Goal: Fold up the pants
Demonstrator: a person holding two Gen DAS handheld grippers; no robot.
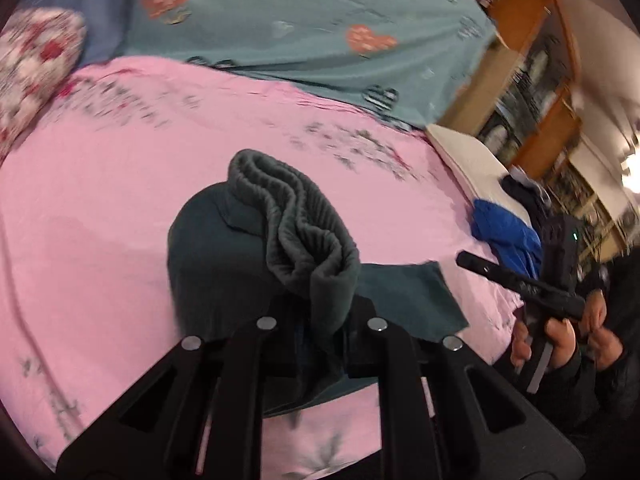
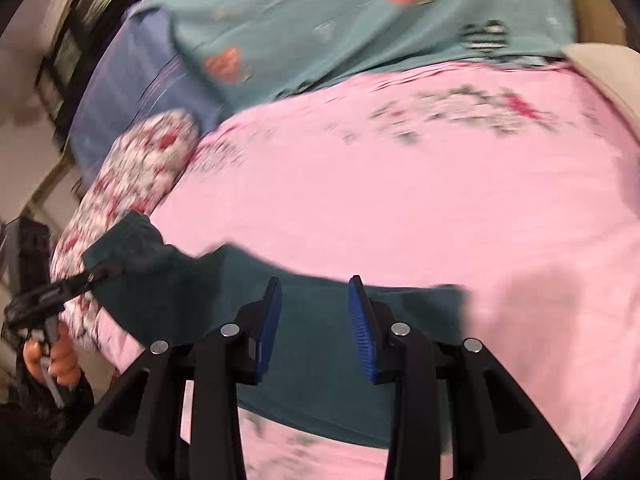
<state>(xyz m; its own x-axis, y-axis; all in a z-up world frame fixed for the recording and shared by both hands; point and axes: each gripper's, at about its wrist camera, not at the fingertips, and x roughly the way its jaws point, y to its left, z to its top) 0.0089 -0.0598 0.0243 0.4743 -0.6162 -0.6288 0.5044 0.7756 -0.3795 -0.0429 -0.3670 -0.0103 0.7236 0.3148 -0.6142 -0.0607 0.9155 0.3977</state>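
Your left gripper [image 1: 320, 328] clamps the dark green pants' ribbed waistband [image 1: 296, 224] above the pink bedsheet [image 1: 100, 208], while your right gripper [image 2: 314, 324] hovers open over them.

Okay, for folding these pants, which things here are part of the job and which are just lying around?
Part of the job:
dark green pants
left gripper, shut on the pants
right gripper, open above the pants

Just lying about:
floral pillow
teal heart blanket
blue cloth
bookshelf

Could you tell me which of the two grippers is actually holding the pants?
The left gripper, shut on the pants' bunched ribbed waistband; the right gripper is open and empty.
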